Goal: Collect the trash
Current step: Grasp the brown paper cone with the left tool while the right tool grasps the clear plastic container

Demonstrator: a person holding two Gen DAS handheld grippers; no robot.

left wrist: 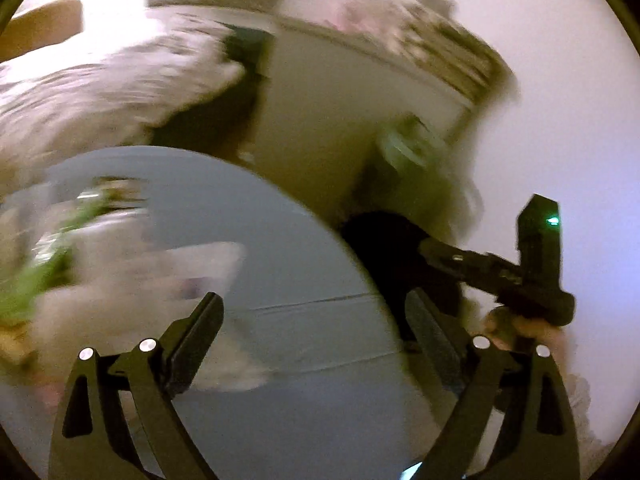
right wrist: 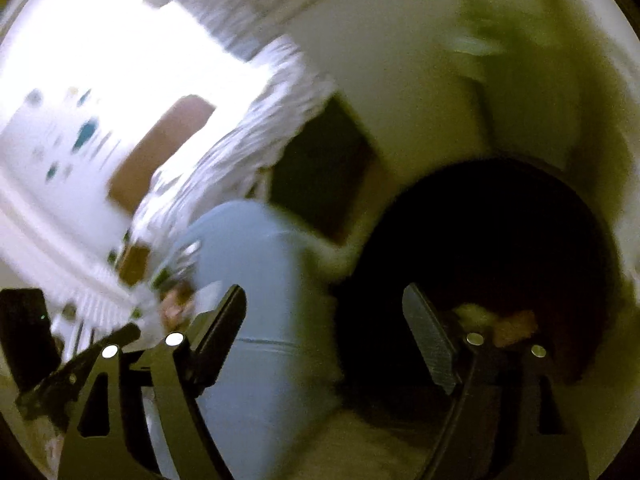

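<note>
Left gripper (left wrist: pixel 316 320): jaws spread wide, nothing between them. Beneath and ahead of the jaws lies a round blue-grey table (left wrist: pixel 280 232). Blurred pale litter (left wrist: pixel 132 264) with green streaks sits left of the left jaw. Right of the right jaw, the other gripper (left wrist: pixel 516 268) hangs beside a dark bin (left wrist: pixel 384 248).

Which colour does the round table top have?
Pale blue-grey; the table top shows best in the left wrist view.

No writing can be read anywhere — both views are smeared with motion blur. No labels, brands or numbers show.
</note>
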